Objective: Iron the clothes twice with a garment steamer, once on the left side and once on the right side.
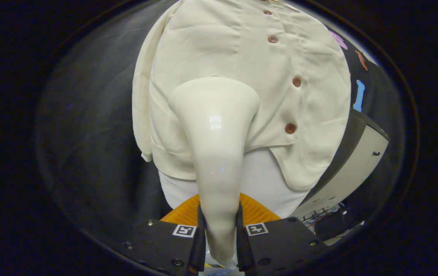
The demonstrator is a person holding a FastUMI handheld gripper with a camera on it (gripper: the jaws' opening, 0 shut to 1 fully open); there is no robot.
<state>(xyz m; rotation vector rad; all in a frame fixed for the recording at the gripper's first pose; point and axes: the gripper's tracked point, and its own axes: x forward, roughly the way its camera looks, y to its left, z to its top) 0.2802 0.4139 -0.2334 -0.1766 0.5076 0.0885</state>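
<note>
The gripper (219, 226) is pinching the steamer (216, 153): both fingers (200, 237) press on the narrow lower part of its glossy cream handle, one on each side, so the handle fills the gap between them. From there the steamer runs forward and widens into a flared head, whose broad end lies against the shirt (242, 76) just ahead of the fingers. The shirt is cream, hangs upright in front of the dark booth wall, and is buttoned down its front with a row of brown buttons (297, 81) that runs to one side of the steamer head, clear of it. The head sits on the lower part of the front panel on the side away from the buttons, near the hem, with a sleeve (142, 96) hanging just beyond that panel's outer edge. Below the hem a white underlayer (265, 180) shows, hanging lower than the cream cloth; whether it is a second garment or a form I cannot tell. Just behind the steamer's handle, at the finger roots, an orange ribbed piece (255, 211) spreads to both sides. Beside the shirt, past the button side, a pale panel with a dark edge (357, 168) slants away, with a tangle of wires (326, 214) at its foot.
</note>
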